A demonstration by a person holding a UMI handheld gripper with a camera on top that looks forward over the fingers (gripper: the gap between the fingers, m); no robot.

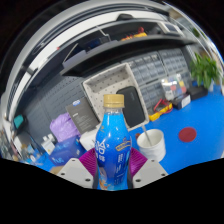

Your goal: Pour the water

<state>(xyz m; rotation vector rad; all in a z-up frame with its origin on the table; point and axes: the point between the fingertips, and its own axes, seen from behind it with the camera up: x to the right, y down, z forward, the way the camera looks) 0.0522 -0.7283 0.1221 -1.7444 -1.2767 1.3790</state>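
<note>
A blue plastic bottle [113, 147] with a yellow-orange cap and a blue label stands upright between my fingers. My gripper [113, 167] is shut on the bottle, the purple pads [88, 160] pressing against both its sides. A white cup [151, 141] with a stick or straw in it stands on the blue table [195, 115], just to the right of the bottle and a little beyond the fingers. The bottle's lower part is hidden below the fingers.
A purple container [64, 127] sits beyond the left finger. A red round disc [187, 134] lies on the table to the right. Small coloured items [165, 102] and a green plant [207, 70] stand further back right. A framed board [108, 84] leans behind the bottle.
</note>
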